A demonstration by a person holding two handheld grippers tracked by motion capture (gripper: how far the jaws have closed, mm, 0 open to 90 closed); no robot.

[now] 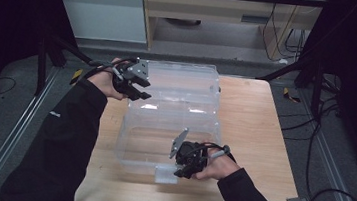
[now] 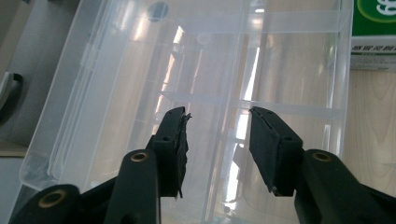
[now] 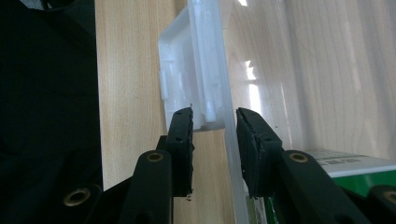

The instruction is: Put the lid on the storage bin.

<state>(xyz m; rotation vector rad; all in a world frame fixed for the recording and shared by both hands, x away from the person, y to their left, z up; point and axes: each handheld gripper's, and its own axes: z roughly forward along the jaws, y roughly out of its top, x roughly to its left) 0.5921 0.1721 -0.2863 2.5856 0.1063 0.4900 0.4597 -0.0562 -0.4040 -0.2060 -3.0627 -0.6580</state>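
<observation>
The clear plastic box sits mid-frame in the high view, lid back; the left gripper hovers at its upper-left corner. Left gripper view: jaws part open over the lid, holding nothing. Right gripper view: the right gripper straddles the front wall and latch, contact unclear, so the box could skid.
</observation>
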